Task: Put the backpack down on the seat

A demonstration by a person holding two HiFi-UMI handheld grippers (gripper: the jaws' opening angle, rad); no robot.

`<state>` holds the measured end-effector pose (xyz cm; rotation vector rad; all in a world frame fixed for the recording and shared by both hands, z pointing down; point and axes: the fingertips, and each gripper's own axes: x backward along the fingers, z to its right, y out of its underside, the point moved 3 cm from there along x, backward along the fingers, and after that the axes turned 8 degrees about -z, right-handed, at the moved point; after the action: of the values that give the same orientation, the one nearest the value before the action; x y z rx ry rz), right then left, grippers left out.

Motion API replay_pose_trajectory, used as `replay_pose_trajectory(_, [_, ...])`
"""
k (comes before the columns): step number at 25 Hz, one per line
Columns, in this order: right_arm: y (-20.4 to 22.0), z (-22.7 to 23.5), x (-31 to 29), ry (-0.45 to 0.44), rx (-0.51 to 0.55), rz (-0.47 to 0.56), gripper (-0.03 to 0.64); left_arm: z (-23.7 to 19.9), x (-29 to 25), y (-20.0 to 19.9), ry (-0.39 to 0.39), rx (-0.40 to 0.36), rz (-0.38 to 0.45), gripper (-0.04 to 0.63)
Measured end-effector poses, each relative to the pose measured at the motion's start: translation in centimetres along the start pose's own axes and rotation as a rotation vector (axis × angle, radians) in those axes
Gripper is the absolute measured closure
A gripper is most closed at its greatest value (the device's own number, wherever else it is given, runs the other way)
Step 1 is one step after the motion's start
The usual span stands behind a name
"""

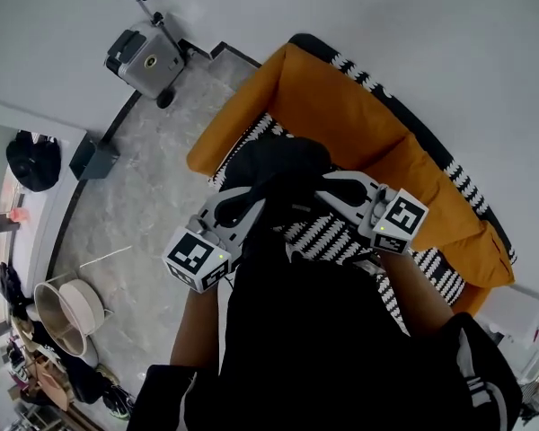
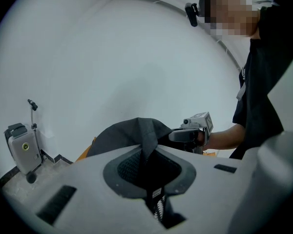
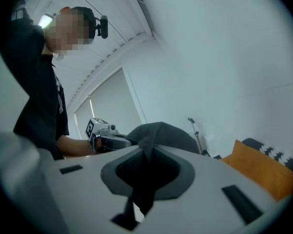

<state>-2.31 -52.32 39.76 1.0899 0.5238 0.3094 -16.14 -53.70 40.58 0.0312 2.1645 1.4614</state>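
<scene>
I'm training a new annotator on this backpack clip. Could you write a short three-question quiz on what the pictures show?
1. True or false: only the left tool is shut on the black backpack.
2. What colour is the sofa? A) orange B) green C) blue
3. What lies over the sofa's seat?

Key:
1) False: the right tool is shut on its fabric too.
2) A.
3) A black-and-white striped blanket.
</scene>
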Motion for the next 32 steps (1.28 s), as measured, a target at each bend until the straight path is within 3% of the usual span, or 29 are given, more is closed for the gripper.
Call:
replay_pose_trajectory(9, [0.1, 7.7, -6.2, 0.051, -0.112, -0.013, 0.574, -9.9, -4.5, 0.7, 0.039, 0.055, -0.062, 0.555])
replay_pose_trajectory(20, [4.7, 16.5, -11.6, 0.147, -0.246, -0.126, 0.574, -19.0, -10.5, 4.3, 0.091, 0.125, -0.139, 0.555])
replay_pose_trajectory(32, [7.2, 22.9, -14.0, 0.234, -0.353, -0.142, 0.574, -24.1, -15.5, 6.6, 0.144, 0.180, -0.185, 0.555])
